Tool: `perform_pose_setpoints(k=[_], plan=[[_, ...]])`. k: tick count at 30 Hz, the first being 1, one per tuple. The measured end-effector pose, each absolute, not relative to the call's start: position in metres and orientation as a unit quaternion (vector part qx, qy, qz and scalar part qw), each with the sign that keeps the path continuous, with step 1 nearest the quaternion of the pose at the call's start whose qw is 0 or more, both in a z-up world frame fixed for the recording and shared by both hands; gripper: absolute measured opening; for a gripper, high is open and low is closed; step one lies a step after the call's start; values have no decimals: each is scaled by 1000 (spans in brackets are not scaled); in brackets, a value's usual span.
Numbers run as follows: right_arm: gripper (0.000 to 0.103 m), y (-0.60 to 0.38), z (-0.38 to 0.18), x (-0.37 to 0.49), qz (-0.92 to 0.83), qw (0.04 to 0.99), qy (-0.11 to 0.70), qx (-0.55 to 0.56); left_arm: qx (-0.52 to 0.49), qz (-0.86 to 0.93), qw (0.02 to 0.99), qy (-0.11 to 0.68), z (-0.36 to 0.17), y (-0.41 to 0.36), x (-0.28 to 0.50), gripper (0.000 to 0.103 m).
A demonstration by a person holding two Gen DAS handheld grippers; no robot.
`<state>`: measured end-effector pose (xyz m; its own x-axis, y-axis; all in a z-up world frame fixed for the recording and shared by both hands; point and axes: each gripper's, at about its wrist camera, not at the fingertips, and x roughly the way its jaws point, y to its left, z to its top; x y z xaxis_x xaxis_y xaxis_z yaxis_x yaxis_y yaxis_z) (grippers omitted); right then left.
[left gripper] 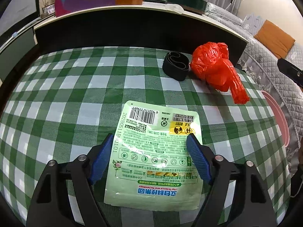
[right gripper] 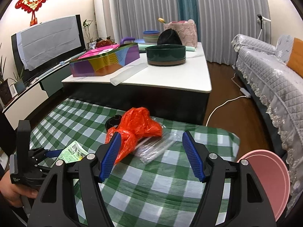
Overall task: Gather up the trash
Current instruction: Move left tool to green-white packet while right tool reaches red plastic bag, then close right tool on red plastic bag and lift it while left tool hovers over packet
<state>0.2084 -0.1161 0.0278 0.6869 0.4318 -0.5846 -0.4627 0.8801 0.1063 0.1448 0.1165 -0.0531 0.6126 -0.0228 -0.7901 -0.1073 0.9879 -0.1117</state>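
A light green printed pouch [left gripper: 154,155] lies flat on the green checked tablecloth [left gripper: 62,102]. My left gripper [left gripper: 149,140] is open, its blue fingers on either side of the pouch just above it. A crumpled red plastic bag [left gripper: 215,68] lies at the far right, next to a black band roll [left gripper: 175,65]. In the right wrist view my right gripper [right gripper: 150,138] is open above the cloth, with the red bag [right gripper: 136,126] and a clear plastic wrapper [right gripper: 157,147] between and beyond its fingers. The pouch [right gripper: 73,150] and the left gripper [right gripper: 51,153] show at the left.
A pink bin [right gripper: 269,179] stands by the table's right edge, also seen in the left wrist view [left gripper: 278,117]. A higher white table [right gripper: 189,79] behind holds a colourful box [right gripper: 106,60] and a dark round tin [right gripper: 166,54]. A sofa [right gripper: 269,71] is at the right.
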Motion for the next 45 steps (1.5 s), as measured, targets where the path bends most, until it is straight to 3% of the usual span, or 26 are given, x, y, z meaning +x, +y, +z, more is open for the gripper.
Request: perform_pose_setpoints(k=[2, 6, 8, 15, 17, 19, 28, 31, 33, 35, 38, 45], plan=[[67, -113, 24, 211, 248, 915, 318, -21, -76, 23, 895, 439, -52, 117, 147, 63], [68, -108, 17, 217, 253, 910, 327, -15, -86, 21, 895, 438, -51, 119, 152, 56], [69, -108, 14, 219, 255, 909, 330, -13, -91, 18, 895, 437, -51, 120, 153, 45], [72, -97, 1, 229, 269, 897, 351, -7, -117, -5, 893, 434, -50, 124, 155, 23], [73, -90, -3, 231, 276, 893, 356, -8, -123, -9, 893, 432, -49, 125, 155, 8], [74, -84, -7, 232, 283, 889, 359, -10, -123, -10, 894, 430, -47, 125, 155, 0], [75, -62, -20, 236, 302, 876, 376, -18, -133, -24, 903, 409, -36, 127, 153, 0], [66, -57, -24, 238, 303, 873, 382, -25, -134, -31, 905, 404, -35, 126, 154, 2], [51, -55, -26, 239, 304, 870, 388, -29, -131, -36, 905, 403, -35, 122, 155, 8], [27, -55, -29, 241, 308, 865, 396, -30, -130, -39, 906, 401, -35, 120, 156, 26], [16, -56, -29, 239, 306, 865, 395, -37, -117, -39, 908, 400, -35, 113, 158, 41], [7, -71, -14, 237, 293, 877, 380, -32, -120, -28, 900, 418, -39, 112, 161, 66]])
